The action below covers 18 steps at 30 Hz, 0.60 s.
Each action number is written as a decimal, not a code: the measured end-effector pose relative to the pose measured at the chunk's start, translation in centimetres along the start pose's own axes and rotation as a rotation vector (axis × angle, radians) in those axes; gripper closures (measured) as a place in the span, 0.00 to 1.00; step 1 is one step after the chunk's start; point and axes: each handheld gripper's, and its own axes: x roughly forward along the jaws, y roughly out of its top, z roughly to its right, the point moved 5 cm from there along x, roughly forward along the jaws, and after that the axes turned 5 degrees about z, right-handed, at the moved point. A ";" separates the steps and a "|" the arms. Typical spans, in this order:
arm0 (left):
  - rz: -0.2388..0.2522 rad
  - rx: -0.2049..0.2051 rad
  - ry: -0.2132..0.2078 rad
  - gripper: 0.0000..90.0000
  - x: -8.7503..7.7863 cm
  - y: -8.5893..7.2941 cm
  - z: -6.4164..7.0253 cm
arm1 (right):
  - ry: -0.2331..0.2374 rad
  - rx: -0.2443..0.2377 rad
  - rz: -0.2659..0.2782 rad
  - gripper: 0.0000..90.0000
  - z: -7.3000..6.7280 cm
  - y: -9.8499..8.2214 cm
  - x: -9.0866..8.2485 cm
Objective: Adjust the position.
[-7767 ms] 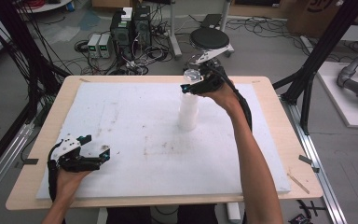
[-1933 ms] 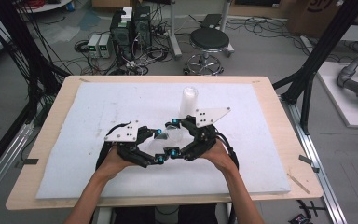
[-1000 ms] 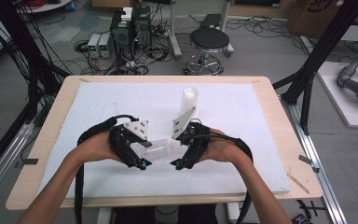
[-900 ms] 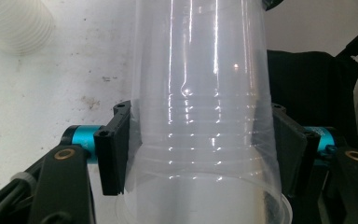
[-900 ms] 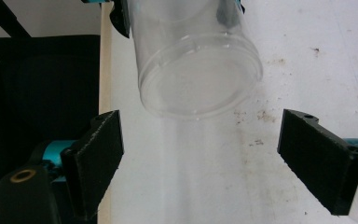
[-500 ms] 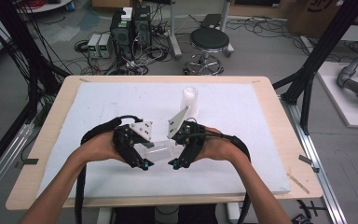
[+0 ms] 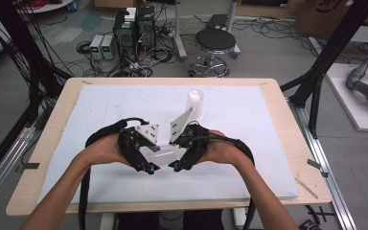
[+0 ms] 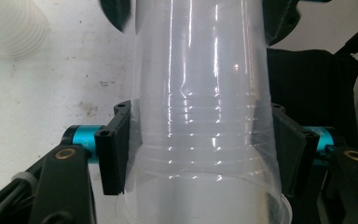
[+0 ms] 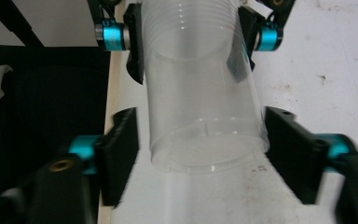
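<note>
Near centre of table (image 7: 278, 143): clear plastic cup (image 7: 162, 154) lying sideways between both tongs
Left gripper (image 8: 200, 149): pinching cup's rim end
Right gripper (image 9: 200, 154): spread around cup's base
Far: white cup stack (image 7: 195, 105) upright

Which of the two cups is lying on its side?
The clear plastic cup held between both grippers lies sideways above the table; the white cup farther back stands upright on the table, untouched.

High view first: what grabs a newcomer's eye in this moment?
A clear plastic cup held lying sideways between the left gripper and the right gripper, above the front middle of the white mat. The left jaws press its ribbed rim end; the right jaws stand a little off its base. Behind stands a white cup stack.
</note>
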 end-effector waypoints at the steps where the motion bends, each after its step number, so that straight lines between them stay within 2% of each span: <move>1: -0.003 0.003 -0.004 0.37 0.0 0.0 0.0 | 0.002 -0.001 0.002 0.42 -0.1 0.1 0.0; 4: -0.025 0.020 0.002 0.37 0.0 -0.1 -0.1 | -0.008 -0.012 0.001 0.47 0.0 0.0 0.1; 5: -0.012 0.006 0.002 0.37 0.0 -0.1 -0.1 | -0.009 -0.010 0.006 0.48 0.1 0.0 0.2; 10: 0.010 0.005 0.004 0.36 -0.1 -0.1 -0.1 | -0.015 -0.009 0.019 0.48 0.2 -0.2 0.3; 12: 0.032 0.028 -0.001 0.31 -0.1 -0.1 -0.1 | -0.009 -0.003 0.016 0.48 0.2 -0.2 0.3; 13: 0.036 0.036 -0.004 0.24 -0.1 -0.1 -0.2 | -0.009 -0.002 0.017 0.48 0.2 -0.2 0.3; 14: 0.039 0.024 0.013 0.15 -0.2 -0.1 -0.3 | -0.012 -0.003 0.014 0.48 0.1 -0.2 0.3; 15: 0.049 0.018 0.024 0.12 -0.2 -0.1 -0.4 | -0.008 0.004 0.005 0.48 0.1 -0.3 0.2; 16: 0.043 0.035 0.024 0.12 -0.4 -0.1 -0.6 | -0.006 0.001 0.009 0.48 0.1 -0.3 0.3; 18: 0.056 0.035 0.022 0.12 -0.6 0.0 -0.5 | -0.010 0.006 0.009 0.48 0.1 -0.4 0.2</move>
